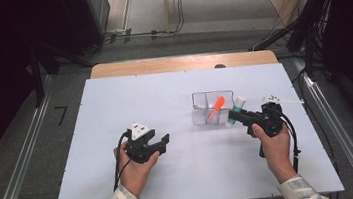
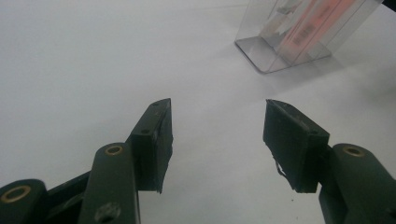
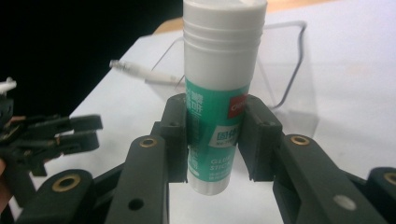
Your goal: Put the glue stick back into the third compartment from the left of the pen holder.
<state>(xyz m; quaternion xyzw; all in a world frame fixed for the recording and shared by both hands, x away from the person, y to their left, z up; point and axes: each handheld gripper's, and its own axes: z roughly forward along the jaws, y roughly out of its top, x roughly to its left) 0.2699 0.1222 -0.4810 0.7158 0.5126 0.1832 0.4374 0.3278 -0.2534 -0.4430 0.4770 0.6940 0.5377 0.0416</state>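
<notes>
My right gripper (image 1: 233, 116) (image 3: 217, 123) is shut on a green and white glue stick (image 1: 237, 106) (image 3: 219, 70), clamped at its labelled middle with the white cap pointing away. It holds the stick just right of a clear plastic compartment box (image 1: 199, 97) (image 3: 294, 56). An orange marker (image 1: 216, 109) (image 2: 310, 25) leans inside that box (image 2: 261, 49). My left gripper (image 1: 163, 141) (image 2: 217, 135) hovers low over the bare white table (image 1: 164, 96), left of the box, open with nothing between its jaws.
A white pen-like tool (image 1: 281, 100) lies on the table right of my right hand. Another thin white item (image 3: 144, 72) shows by the box's edge. The left gripper (image 3: 46, 135) appears at the left of the right gripper view. Cables and stands surround the table.
</notes>
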